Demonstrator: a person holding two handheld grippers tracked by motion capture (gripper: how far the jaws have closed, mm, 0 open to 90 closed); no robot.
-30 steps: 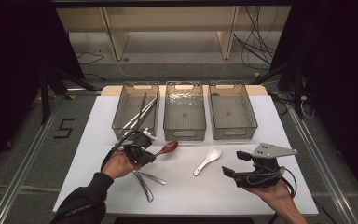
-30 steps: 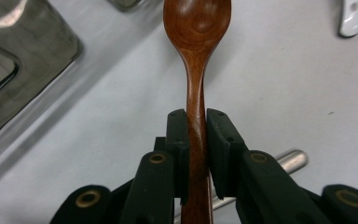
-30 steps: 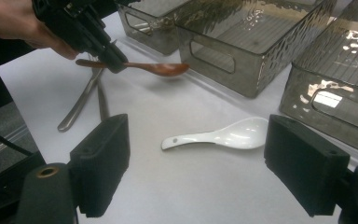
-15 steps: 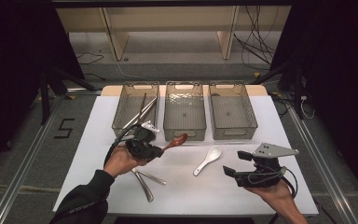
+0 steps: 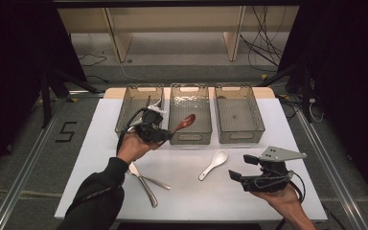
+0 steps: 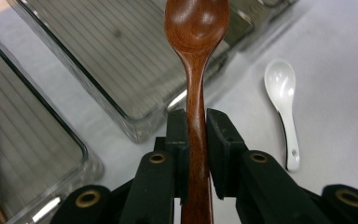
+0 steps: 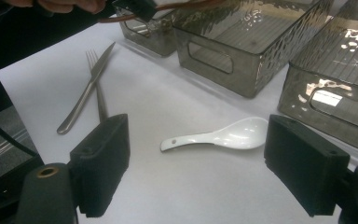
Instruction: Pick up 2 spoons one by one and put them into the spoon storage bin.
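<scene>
Left gripper (image 5: 165, 135): held in the person's left hand (image 5: 133, 146), raised above the bench, jaws pointing forward and to the right, clamped together on a slender handle; dark-sleeved left forearm (image 5: 98, 194) reaching in from the lower left; right gripper (image 5: 237, 168): held low near the front edge in the right hand (image 5: 279, 197), jaws spread wide, pointing left, gripping nothing.

The brown wooden spoon (image 6: 196, 70) is held by its handle, its glossy bowl over the middle bin's near rim.
</scene>
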